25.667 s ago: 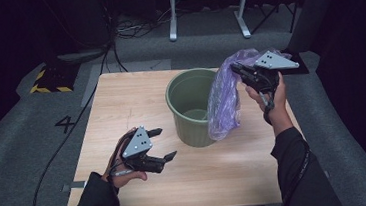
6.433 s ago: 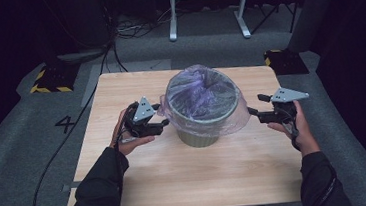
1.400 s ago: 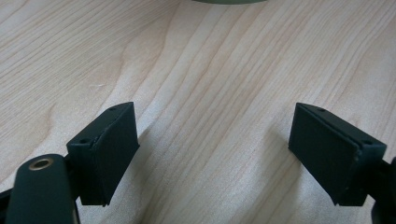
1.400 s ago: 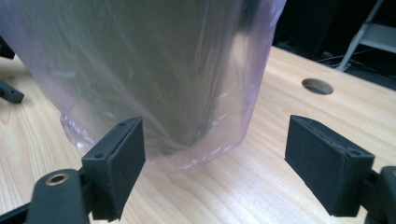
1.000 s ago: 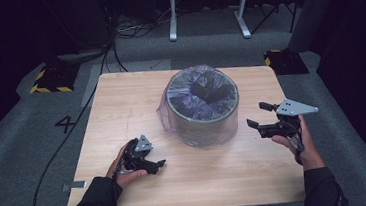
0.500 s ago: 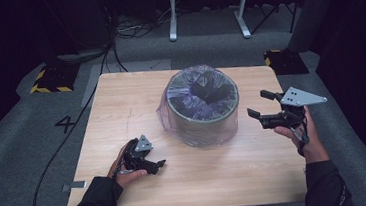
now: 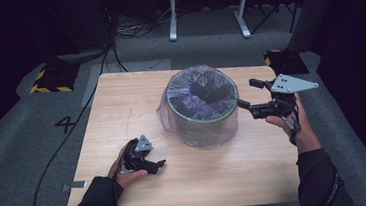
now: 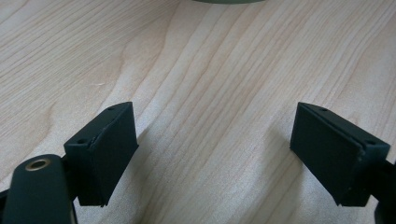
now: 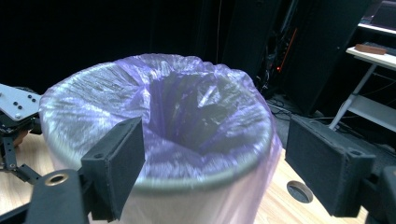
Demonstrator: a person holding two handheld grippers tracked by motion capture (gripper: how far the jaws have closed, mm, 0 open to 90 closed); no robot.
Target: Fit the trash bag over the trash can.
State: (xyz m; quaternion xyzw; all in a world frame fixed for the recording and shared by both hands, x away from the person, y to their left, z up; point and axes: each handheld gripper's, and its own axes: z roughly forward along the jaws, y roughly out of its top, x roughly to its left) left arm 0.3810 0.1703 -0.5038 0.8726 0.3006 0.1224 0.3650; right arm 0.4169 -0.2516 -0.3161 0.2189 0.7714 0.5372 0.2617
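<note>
Black numeral "4" (image 7: 66,124) on the grey floor (image 7: 19,147) left of the table, no other readable text

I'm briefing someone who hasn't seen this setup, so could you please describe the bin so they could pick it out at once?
On the wooden table, look just behind its centre, between the left gripper and the right gripper. The bin is a round green bucket there. A translucent purple bag lines it and folds down over its rim.

High view overlooks table (image 7: 121,113); tong cameras seemingly close.
</note>
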